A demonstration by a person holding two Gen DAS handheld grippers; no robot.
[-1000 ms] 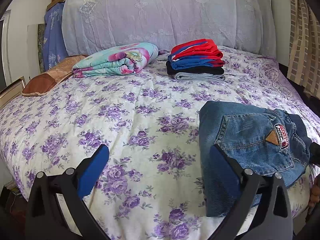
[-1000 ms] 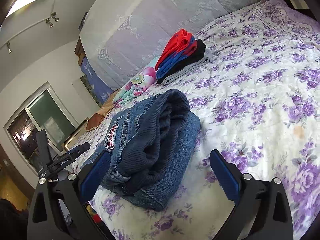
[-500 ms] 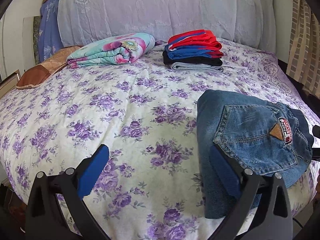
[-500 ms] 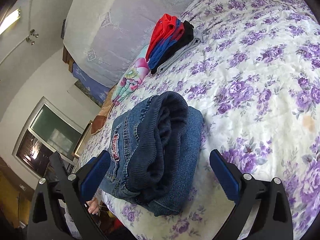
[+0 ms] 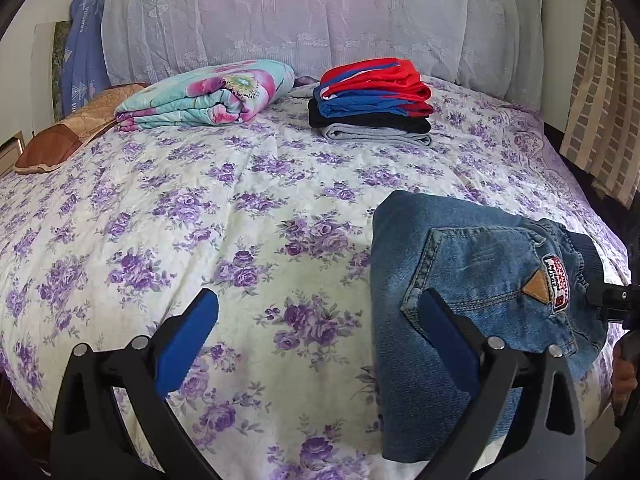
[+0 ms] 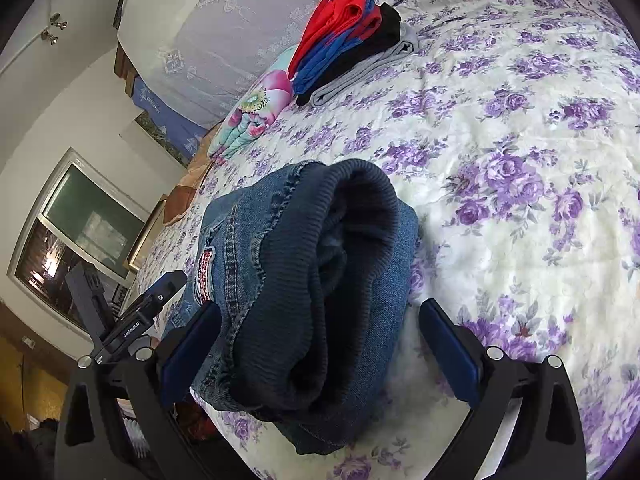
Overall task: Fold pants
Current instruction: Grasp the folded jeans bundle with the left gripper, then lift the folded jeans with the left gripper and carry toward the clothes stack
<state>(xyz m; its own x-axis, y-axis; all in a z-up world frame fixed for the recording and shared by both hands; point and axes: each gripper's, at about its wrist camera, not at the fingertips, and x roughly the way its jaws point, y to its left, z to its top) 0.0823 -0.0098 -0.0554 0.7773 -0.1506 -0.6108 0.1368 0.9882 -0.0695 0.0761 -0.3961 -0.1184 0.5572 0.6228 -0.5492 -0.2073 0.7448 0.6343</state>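
The folded blue denim pants (image 5: 480,272) lie near the front right edge of the bed, back pocket and red patch facing up. In the right wrist view the pants (image 6: 320,240) show their dark ribbed waistband end, bulky and rolled. My right gripper (image 6: 320,310) is open, its blue pads on either side of the bundle's near end. My left gripper (image 5: 318,304) is open over the bedspread just left of the pants, its right finger (image 5: 448,328) overlapping their edge. Neither gripper holds cloth.
The bed (image 5: 160,200) has a purple-flowered spread. A stack of folded clothes (image 5: 372,100) and a folded floral blanket (image 5: 208,96) lie near the headboard, a brown pillow (image 5: 72,132) at far left. A curtain (image 5: 600,80) hangs right. A hand (image 5: 624,372) shows at the right edge.
The right gripper has tipped downward and come closer, so the pants now sit between its open fingers. The left view shifted slightly forward. The pants have not moved.
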